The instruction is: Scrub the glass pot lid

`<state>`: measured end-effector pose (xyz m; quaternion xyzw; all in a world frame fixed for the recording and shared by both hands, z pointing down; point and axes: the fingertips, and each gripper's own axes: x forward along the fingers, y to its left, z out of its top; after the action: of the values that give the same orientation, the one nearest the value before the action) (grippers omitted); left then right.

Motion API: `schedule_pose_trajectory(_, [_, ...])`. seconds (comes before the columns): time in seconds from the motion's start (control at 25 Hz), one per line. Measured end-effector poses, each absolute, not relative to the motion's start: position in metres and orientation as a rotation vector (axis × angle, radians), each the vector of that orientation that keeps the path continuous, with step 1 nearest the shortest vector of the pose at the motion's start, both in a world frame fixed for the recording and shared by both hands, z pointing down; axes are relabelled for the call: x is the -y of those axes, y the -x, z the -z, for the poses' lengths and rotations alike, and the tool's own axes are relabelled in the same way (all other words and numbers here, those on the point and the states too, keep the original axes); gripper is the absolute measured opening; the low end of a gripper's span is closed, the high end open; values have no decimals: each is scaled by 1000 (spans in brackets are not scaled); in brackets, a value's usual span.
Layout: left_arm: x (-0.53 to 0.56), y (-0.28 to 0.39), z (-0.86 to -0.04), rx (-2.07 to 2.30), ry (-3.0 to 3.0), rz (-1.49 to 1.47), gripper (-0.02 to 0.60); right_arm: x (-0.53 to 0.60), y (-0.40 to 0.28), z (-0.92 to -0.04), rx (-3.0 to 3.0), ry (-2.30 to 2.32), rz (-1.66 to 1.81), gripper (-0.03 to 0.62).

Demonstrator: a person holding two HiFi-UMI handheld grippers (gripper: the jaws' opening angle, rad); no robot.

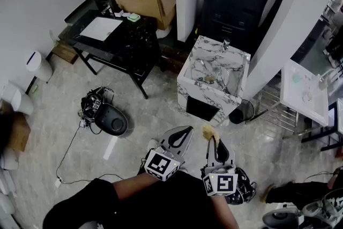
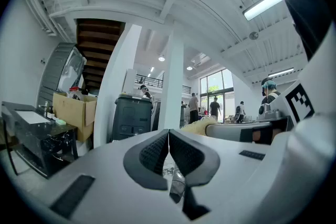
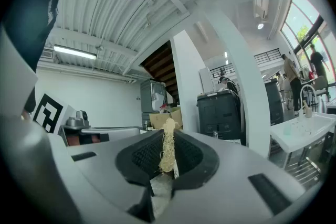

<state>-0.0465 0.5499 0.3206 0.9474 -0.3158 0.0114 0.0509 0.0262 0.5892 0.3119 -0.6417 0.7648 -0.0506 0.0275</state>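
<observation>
Seen from above, low in view: left gripper (image 1: 184, 131) pressed shut on nothing, just beside right gripper (image 1: 212, 142), clenched on a pale yellow fibrous scrubbing pad (image 1: 208, 131) (strands poking past the tips). Farther ahead, a white marble-patterned sink (image 1: 188, 88). Apparently lying in its basin, well apart from both grippers: the glass pot lid (image 1: 205, 68).

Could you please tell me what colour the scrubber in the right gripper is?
The scrubber is pale straw-yellow; clearest in the right gripper view.
</observation>
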Motion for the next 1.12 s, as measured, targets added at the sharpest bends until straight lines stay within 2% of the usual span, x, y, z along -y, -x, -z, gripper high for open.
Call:
schedule_pose_trajectory(0.64, [-489, 33, -353, 984, -2811, -67, 17, -550, -70, -353, -2243, 2039, 313, 64])
schedule_pose_trajectory(1.12, [-329, 23, -366, 908, -2773, -73, 17, -413, -103, -363, -2226, 2202, 409, 64])
